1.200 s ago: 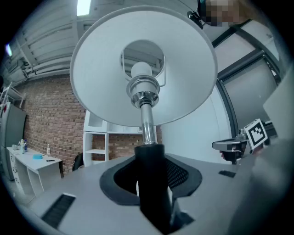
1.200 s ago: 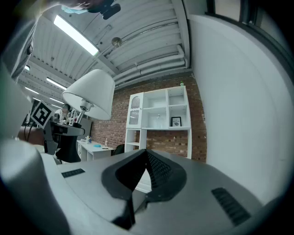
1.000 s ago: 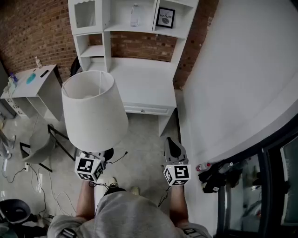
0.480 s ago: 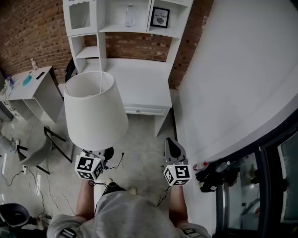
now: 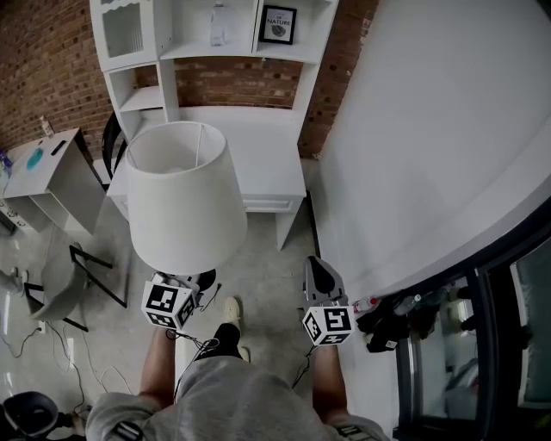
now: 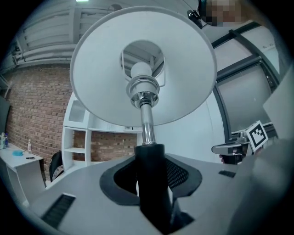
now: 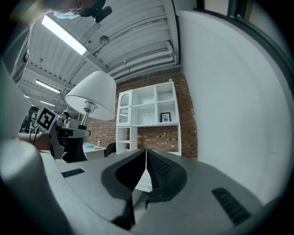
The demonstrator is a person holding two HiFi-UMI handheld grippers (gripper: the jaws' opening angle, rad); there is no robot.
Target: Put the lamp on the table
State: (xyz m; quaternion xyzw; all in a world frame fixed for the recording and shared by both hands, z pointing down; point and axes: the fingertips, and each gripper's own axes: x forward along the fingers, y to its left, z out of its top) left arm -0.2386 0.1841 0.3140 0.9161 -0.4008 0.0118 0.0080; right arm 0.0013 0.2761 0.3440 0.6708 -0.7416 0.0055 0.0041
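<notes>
The white hutch-topped desk has open cubbies: 1 holds a black-framed print, the next what may be a clear bottle. The white-shaded, chrome-stemmed lamp is upright over the floor before the desk, its black lower stem clamped by the left gripper. The right gripper has its jaws together, empty. A small white side table stands left.

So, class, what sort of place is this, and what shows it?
Probably a loft-style study or workspace: a brick wall, a white desk with shelves above it, and a bare concrete floor.
</notes>
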